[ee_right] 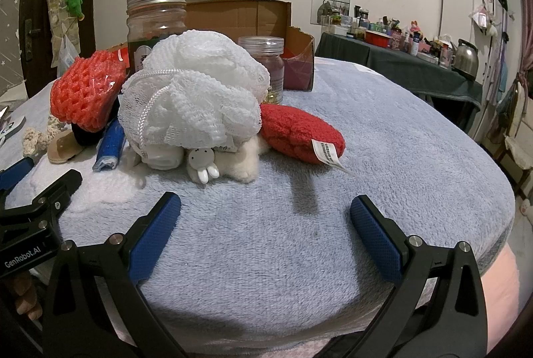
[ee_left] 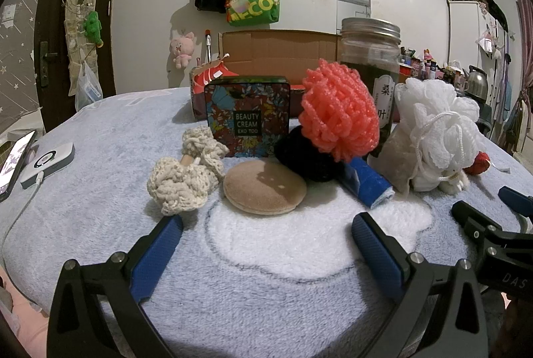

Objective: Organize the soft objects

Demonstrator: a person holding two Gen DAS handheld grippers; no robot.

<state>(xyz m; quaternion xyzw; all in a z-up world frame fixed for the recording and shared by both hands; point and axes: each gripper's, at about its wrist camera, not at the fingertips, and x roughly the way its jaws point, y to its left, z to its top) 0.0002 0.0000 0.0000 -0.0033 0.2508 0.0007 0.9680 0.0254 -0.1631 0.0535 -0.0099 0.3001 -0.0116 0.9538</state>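
My left claw (ee_left: 265,233) and right claw (ee_right: 265,213) both gape apart, holding nothing. The flat round tan powder puff (ee_left: 265,188) lies just ahead of my left claw, slightly leftward; left is nearer.

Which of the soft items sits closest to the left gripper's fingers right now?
The cream crocheted piece, just past the left gripper beside its left finger. The tan round puff lies slightly farther; the coral and white mesh balls sit behind.

left gripper (ee_left: 266,229) jaws spread wide, right gripper (ee_right: 265,209) likewise, both empty, side by side
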